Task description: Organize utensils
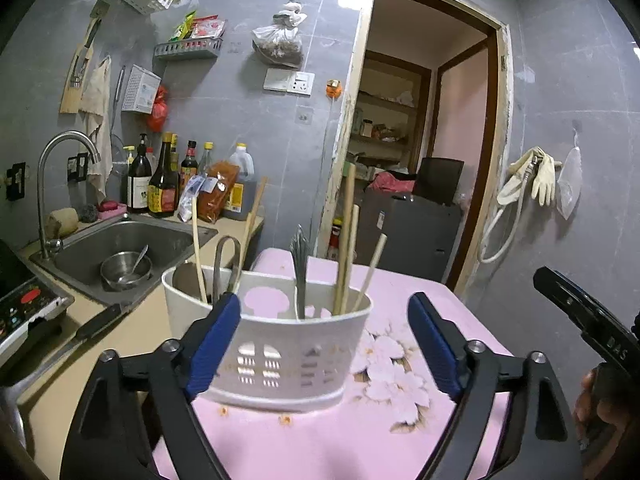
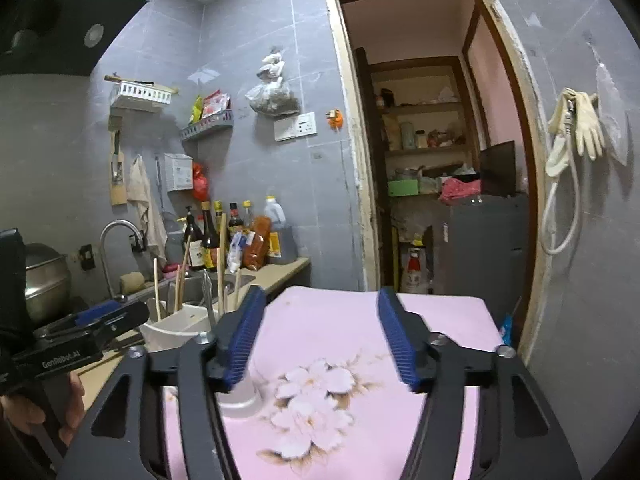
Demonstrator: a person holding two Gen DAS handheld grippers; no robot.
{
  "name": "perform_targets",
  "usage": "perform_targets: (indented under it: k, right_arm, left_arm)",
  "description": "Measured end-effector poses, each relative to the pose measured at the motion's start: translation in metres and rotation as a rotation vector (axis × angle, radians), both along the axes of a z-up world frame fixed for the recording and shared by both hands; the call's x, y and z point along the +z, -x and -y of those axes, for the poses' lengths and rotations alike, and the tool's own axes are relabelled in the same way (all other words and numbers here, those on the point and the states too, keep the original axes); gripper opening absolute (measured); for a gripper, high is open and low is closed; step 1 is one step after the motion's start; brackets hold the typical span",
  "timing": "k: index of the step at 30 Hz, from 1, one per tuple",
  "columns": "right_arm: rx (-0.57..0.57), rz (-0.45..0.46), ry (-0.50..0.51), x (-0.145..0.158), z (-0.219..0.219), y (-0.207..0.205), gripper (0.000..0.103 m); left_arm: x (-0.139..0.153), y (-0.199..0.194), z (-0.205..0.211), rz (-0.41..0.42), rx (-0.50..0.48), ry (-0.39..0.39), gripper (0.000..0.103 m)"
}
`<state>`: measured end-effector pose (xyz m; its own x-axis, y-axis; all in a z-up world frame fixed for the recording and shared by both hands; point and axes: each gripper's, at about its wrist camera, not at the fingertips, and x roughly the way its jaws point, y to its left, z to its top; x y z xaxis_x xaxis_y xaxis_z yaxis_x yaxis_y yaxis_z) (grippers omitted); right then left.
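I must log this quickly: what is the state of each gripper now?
Left gripper: open, holding nothing; the white utensil holder stands between its fingers.
Right gripper: open, empty.

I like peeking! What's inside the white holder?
The white holder holds wooden chopsticks, a dark-handled utensil and metal tongs. Its wall hides their lower ends.

"genrobot.ai" – on left gripper body – white lettering

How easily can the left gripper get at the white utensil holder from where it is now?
Probably easily. The left gripper is open, and the white utensil holder stands on the pink table straight ahead, partly between its fingers. Nothing lies between them. The right gripper, also open, is off to the side.
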<state>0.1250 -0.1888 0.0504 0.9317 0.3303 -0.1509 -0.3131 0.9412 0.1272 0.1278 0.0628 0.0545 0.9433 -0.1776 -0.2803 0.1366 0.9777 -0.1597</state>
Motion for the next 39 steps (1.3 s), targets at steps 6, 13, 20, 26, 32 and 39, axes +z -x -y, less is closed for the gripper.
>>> perform_targets:
  k: [6, 13, 20, 26, 32, 39]
  right_arm:
    - [0.0, -0.041, 0.011, -0.009, 0.008, 0.028, 0.082]
    - [-0.044, -0.061, 0.009, -0.019, 0.018, 0.061, 0.103]
    - [-0.099, -0.046, 0.065, -0.027, 0.018, 0.088, 0.103]
    - [-0.145, -0.046, 0.074, -0.039, 0.021, 0.099, 0.103]
    - [-0.153, -0.058, 0.042, -0.05, 0.027, 0.099, 0.103]
    - [-0.178, -0.031, 0.06, -0.051, 0.023, 0.103, 0.103]
  left_arm:
    - [-0.011, 0.022, 0.009, -0.045, -0.014, -0.005, 0.097]
    - [-0.022, 0.048, 0.011, -0.067, 0.006, 0.01, 0.097]
    - [-0.027, 0.078, 0.013, -0.024, 0.069, -0.023, 0.097]
    - [-0.037, 0.094, 0.002, -0.021, 0.116, 0.02, 0.097]
    - [-0.047, 0.101, -0.007, -0.032, 0.158, 0.048, 0.097]
    - [-0.048, 0.111, -0.008, -0.009, 0.196, 0.006, 0.097]
